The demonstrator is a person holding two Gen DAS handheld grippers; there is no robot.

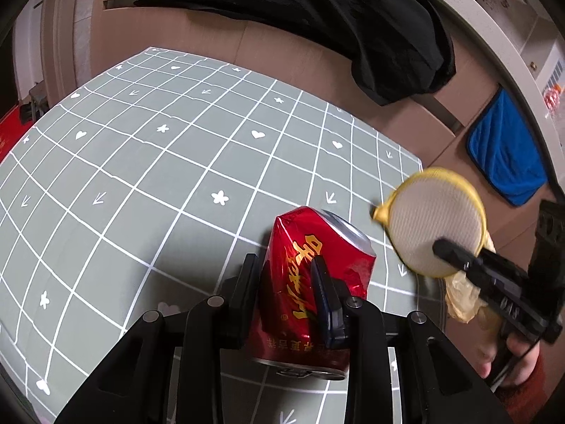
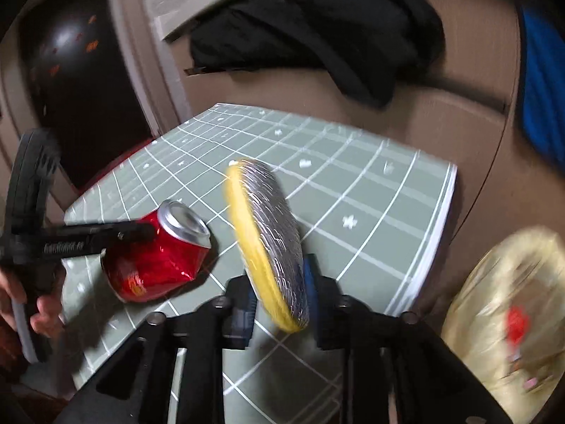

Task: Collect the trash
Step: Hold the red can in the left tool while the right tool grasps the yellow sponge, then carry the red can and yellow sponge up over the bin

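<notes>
Left wrist view shows the left gripper (image 1: 284, 282) clamped on a dented red can (image 1: 310, 289), its two fingers pressed against the can's sides; the can is tilted, silver top pointing away, over the grey-green gridded tabletop (image 1: 141, 148), and whether its base touches the surface cannot be told. To its right the right gripper (image 1: 455, 254) pinches a round yellow-rimmed scrubbing pad (image 1: 434, 219) by its lower edge, holding it over the tabletop's right edge. Right wrist view, blurred, shows that pad (image 2: 272, 243) edge-on between the closed-in fingers, silvery face to the right, with the can (image 2: 159, 254) to its left, apart from it. A pale yellow plastic bag (image 2: 508, 311) sits off the tabletop's right side. Behind, a black garment (image 1: 317, 17) drapes over tan furniture, a blue cloth (image 1: 505, 148) hanging nearby.
</notes>
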